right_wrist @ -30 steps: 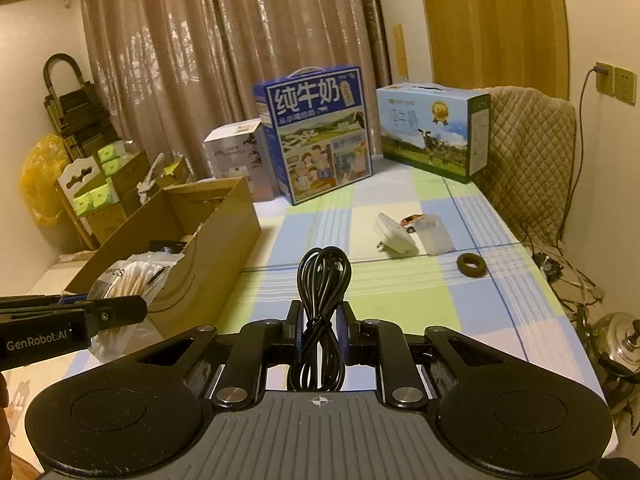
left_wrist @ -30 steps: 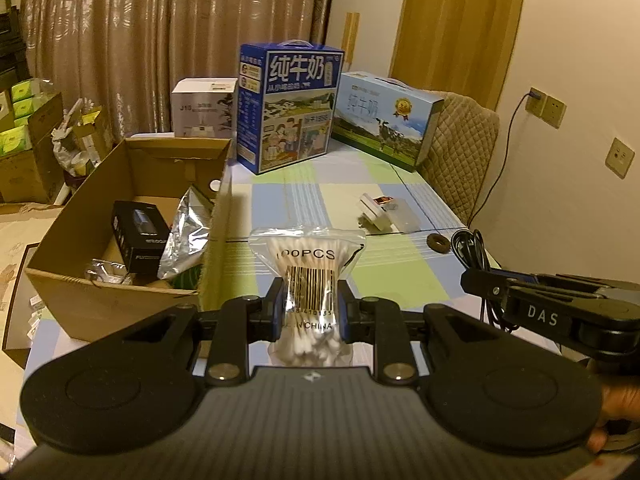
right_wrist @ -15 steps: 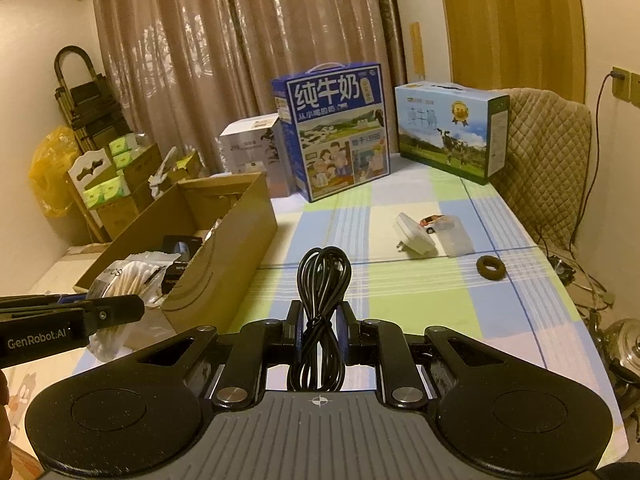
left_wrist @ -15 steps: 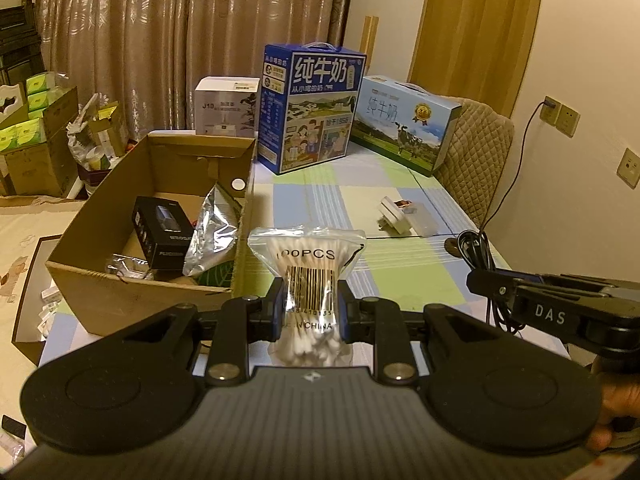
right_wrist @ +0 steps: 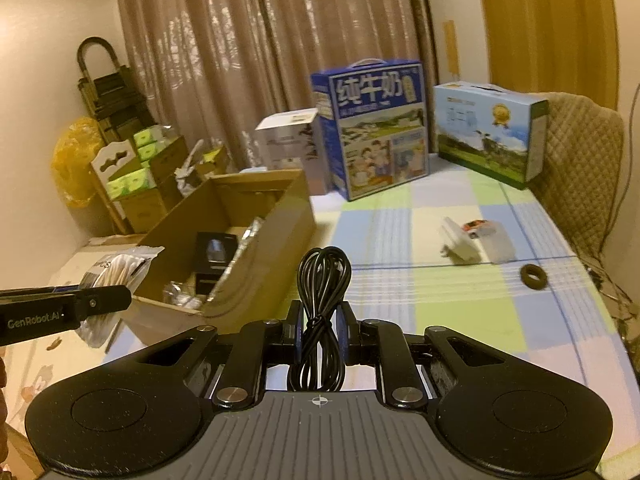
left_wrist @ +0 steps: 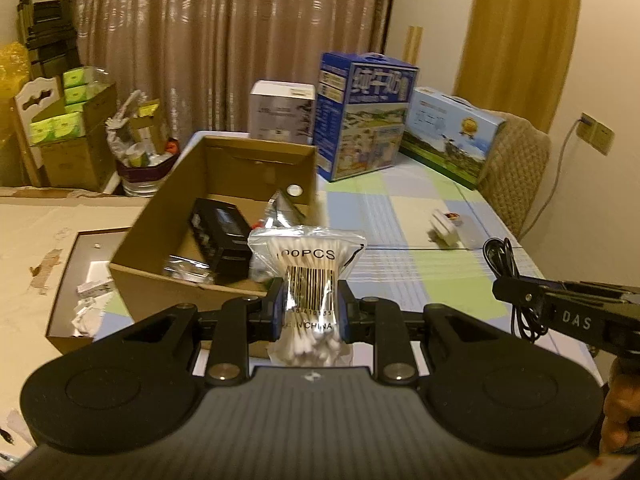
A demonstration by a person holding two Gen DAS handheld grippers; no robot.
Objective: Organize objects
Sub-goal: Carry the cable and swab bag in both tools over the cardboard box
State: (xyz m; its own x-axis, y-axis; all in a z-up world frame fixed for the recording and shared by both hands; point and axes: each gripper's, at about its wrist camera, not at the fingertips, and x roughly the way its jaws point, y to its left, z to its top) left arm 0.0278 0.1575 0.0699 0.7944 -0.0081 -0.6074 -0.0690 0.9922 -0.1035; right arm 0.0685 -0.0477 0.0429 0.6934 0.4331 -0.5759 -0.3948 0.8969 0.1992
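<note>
1. An open brown cardboard box (left_wrist: 224, 216) sits at the left edge of the checked-cloth table (right_wrist: 460, 312).
2. In it lie a black rectangular box (left_wrist: 222, 236) and, to its right, a crinkled silver foil pouch (left_wrist: 280, 212).
3. Behind it stand a white carton (left_wrist: 280, 110), a tall blue milk carton (left_wrist: 364, 116) and a low blue gift carton (left_wrist: 452, 140), left to right.
4. A white plug adapter (right_wrist: 460, 242) lies mid-table, with a small dark ring (right_wrist: 534, 276) to its right.

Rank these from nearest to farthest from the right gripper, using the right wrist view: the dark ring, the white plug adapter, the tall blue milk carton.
From the right gripper, which is shut on the black cable:
1. Dark ring, right of the gripper, on the tablecloth.
2. White plug adapter, ahead and right, mid-table.
3. Tall blue milk carton, far end, standing before the curtain.
</note>
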